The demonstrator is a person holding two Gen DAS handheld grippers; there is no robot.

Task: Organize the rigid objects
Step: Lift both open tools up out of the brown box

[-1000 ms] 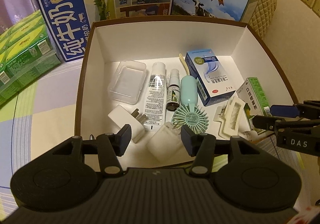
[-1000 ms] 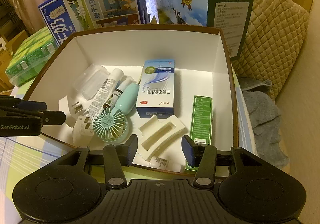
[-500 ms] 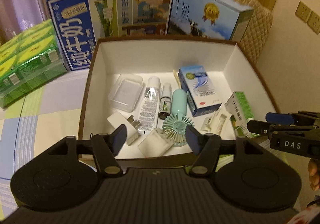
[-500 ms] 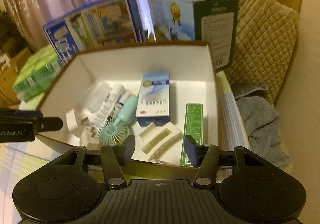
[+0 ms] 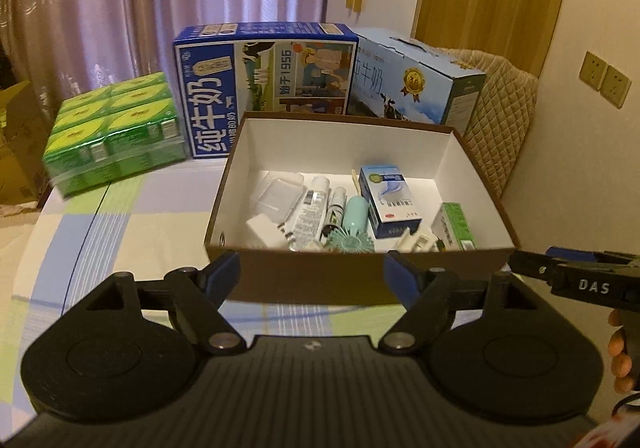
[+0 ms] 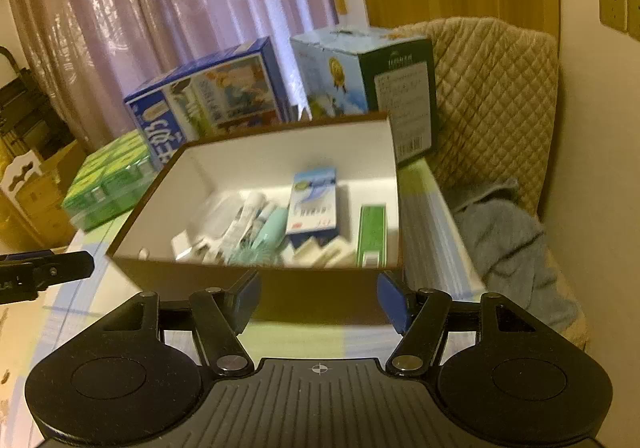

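Small rigid items lie gathered on the floor of the brown cardboard box [image 5: 360, 280], ahead of and beyond both pairs of jaws: a mint handheld fan [image 5: 354, 226], a blue medicine carton [image 5: 390, 204], a green carton [image 5: 458, 226] by the right wall, a white tube [image 5: 312, 210], a clear plastic case [image 5: 278, 192] and a white plug adapter [image 5: 260, 228]. They seem laid side by side so each stays reachable. The left gripper [image 5: 312, 272] has just been opening its jaws; they stand released and wide, with nothing between them, only the box's near wall behind. The right gripper [image 6: 318, 298] has likewise been spreading its jaws, empty, short of the box rim. Both held back and clear suggests the contents are settled. Milk cartons [image 5: 264, 84] stand behind the box.
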